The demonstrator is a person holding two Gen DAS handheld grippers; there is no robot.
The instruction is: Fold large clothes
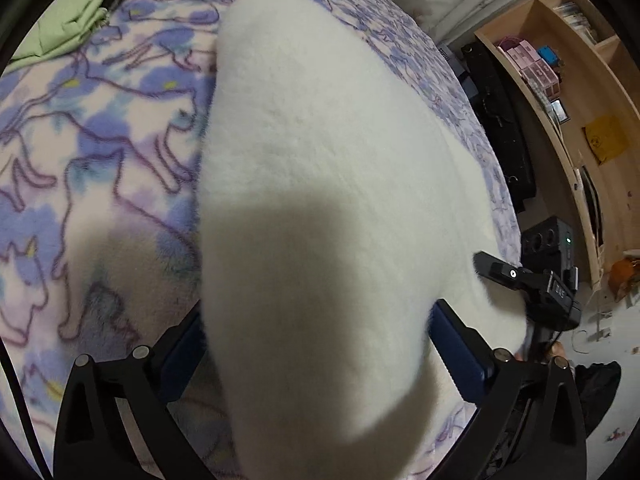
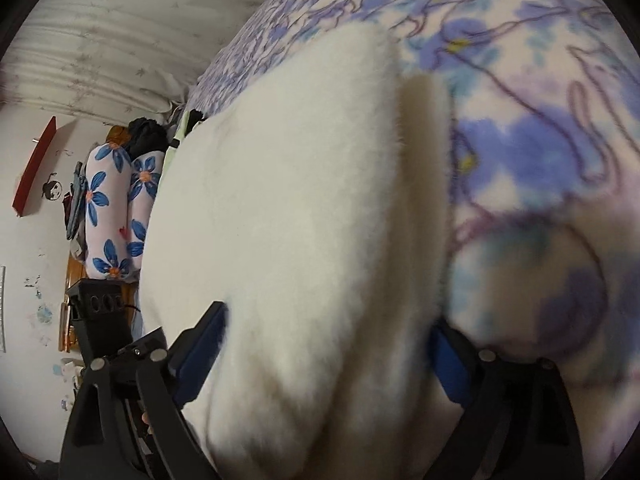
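A thick white fleece garment lies folded on a bed covered by a purple and blue floral blanket. My left gripper has its blue-padded jaws wide on either side of the garment's near end. The fleece bulges between them. My right gripper stands the same way around the white garment, with a second layer edge showing on its right. The right gripper also shows in the left wrist view, at the garment's right edge.
A green cloth lies at the bed's far left corner. A wooden shelf unit and black boxes stand beside the bed on the right. Flowered pillows and a white curtain lie beyond the bed.
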